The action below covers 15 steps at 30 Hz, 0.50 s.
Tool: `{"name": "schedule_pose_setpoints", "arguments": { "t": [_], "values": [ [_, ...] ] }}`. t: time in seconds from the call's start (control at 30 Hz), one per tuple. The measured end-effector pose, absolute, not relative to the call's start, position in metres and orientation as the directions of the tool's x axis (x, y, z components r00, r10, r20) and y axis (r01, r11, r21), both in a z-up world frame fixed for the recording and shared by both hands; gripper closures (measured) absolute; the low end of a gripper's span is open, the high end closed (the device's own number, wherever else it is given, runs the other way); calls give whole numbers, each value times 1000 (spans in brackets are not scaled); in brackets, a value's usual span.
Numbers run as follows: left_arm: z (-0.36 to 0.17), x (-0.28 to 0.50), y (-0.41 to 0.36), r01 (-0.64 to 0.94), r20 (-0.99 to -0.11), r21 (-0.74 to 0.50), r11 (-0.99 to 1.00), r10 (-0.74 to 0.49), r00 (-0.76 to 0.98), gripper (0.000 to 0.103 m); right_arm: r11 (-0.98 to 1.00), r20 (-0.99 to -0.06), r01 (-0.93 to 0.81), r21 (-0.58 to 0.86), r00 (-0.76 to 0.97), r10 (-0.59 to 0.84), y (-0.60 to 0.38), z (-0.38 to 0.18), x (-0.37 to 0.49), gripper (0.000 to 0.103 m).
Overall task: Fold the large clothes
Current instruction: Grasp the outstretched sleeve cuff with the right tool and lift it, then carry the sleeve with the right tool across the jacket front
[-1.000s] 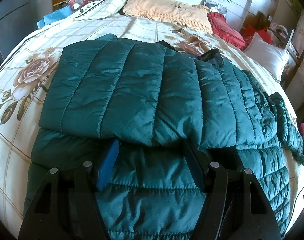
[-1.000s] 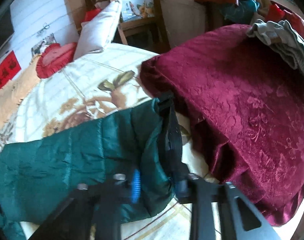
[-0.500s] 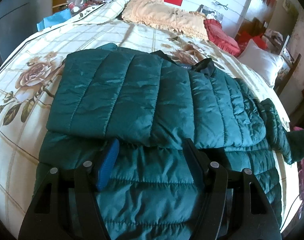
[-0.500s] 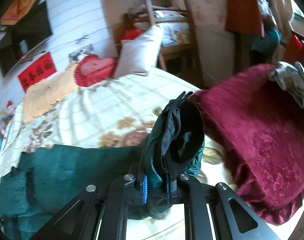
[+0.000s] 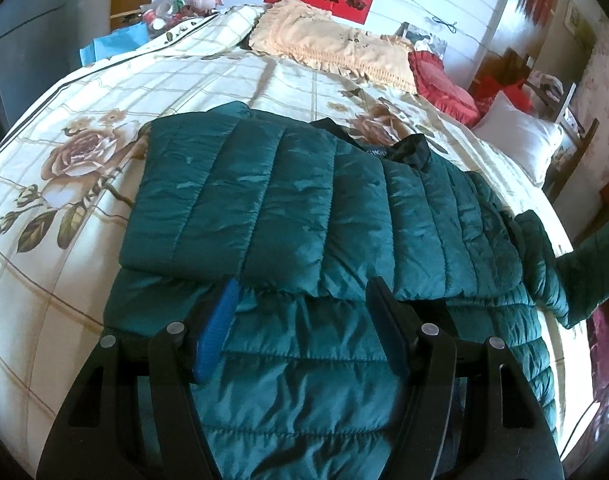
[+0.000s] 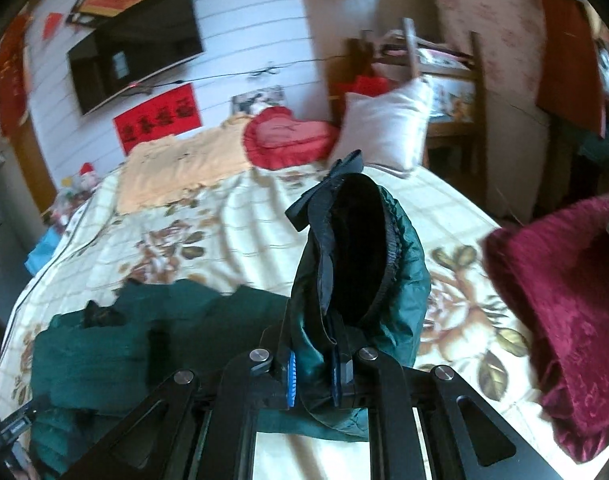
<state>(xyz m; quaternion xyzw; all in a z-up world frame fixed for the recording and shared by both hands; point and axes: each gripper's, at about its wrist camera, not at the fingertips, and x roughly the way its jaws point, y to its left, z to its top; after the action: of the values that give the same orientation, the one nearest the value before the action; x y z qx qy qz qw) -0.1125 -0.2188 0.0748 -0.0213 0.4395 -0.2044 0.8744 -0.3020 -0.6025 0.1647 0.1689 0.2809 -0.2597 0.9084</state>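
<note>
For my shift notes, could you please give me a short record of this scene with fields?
garment: green padded jacket, one side folded over, lying on the bed
left claw: open above the jacket's near edge, holding nothing
right claw: shut on the sleeve, lifted off the bed
beside: dark red blanket

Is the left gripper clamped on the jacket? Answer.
No, the left gripper stands open over the jacket, its pads apart and pinching nothing.
</note>
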Motion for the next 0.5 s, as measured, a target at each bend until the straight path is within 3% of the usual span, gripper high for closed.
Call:
{"name": "schedule_pose_setpoints", "arguments": {
  "t": [0.5],
  "values": [
    [77, -106, -192, 310, -750, -245, 918, -383, 540, 36, 912, -628, 378, 157, 751, -204, -514, 171, -224, 92]
  ]
}}
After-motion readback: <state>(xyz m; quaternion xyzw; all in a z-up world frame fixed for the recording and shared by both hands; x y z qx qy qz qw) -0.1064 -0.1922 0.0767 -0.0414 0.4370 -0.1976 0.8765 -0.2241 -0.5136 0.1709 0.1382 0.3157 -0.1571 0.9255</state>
